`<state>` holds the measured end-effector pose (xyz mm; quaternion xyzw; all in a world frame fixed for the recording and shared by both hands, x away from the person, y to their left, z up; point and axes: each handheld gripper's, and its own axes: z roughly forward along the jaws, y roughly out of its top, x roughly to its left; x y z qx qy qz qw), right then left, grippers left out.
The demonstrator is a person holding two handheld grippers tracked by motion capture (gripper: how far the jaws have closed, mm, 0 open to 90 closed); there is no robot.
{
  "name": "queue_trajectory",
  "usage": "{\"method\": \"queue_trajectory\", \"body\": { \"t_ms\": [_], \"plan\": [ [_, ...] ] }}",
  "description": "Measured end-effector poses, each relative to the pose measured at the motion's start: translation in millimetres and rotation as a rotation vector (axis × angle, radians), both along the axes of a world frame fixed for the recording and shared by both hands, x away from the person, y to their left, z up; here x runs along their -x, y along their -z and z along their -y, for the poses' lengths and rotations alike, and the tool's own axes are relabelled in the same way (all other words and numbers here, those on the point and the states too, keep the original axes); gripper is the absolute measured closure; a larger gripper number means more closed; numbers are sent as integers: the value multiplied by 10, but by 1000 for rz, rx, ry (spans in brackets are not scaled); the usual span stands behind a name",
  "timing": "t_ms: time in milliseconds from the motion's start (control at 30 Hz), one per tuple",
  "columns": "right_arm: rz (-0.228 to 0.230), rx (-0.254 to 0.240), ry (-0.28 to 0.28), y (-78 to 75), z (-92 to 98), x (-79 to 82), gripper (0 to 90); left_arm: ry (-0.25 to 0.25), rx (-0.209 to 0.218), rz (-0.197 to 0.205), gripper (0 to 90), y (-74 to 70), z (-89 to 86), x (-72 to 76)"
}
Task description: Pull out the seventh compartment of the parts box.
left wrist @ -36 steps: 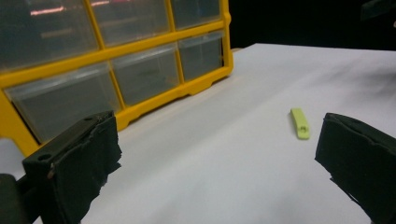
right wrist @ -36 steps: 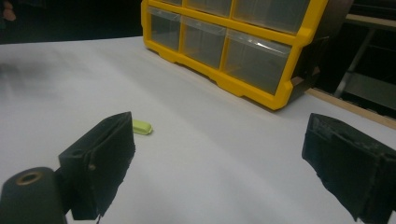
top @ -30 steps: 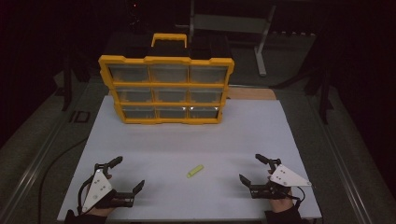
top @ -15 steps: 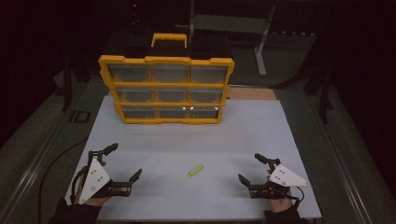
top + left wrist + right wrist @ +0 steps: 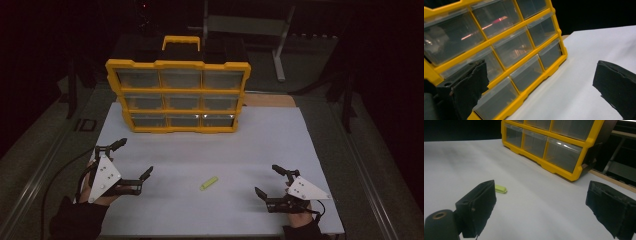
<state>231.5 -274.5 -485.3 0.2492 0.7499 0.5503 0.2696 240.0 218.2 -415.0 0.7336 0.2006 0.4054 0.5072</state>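
Yellow-green piece (image 5: 209, 183) unmoved; left claw (image 5: 134, 157) shifted forward, wide apart.

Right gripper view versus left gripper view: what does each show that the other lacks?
The right gripper view alone has the small yellow-green piece lying on the sheet just past its left jaw, and the organizer's dark side wall. The left gripper view alone looks close onto the drawer fronts, with reddish reflections in an upper drawer. Both share the yellow drawer organizer, the white sheet, and wide-open black jaws holding nothing.

White table (image 5: 280, 145), yellow organizer (image 5: 177, 95), green piece (image 5: 209, 183)
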Motion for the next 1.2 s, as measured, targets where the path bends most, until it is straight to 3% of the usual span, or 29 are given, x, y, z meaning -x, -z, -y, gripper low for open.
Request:
{"method": "queue_trajectory", "body": {
  "t_ms": [333, 567, 733, 833, 1200],
  "plan": [
    [-4, 2, -2, 2, -7, 0, 94, 22, -35, 17, 0, -46, 51, -204],
    [-3, 3, -6, 2, -9, -1, 94, -2, -111, 15, 0, 69, 185, -472],
    [-7, 2, -8, 8, -7, -3, 94, -14, -128, 24, 0, 98, 223, -654],
    [-3, 2, -4, 10, -3, -7, 94, -18, -133, 31, 0, 108, 239, -731],
    [-6, 0, -8, 10, -7, -6, 94, -28, -212, 38, 0, 227, 267, -956]
  ]
}}
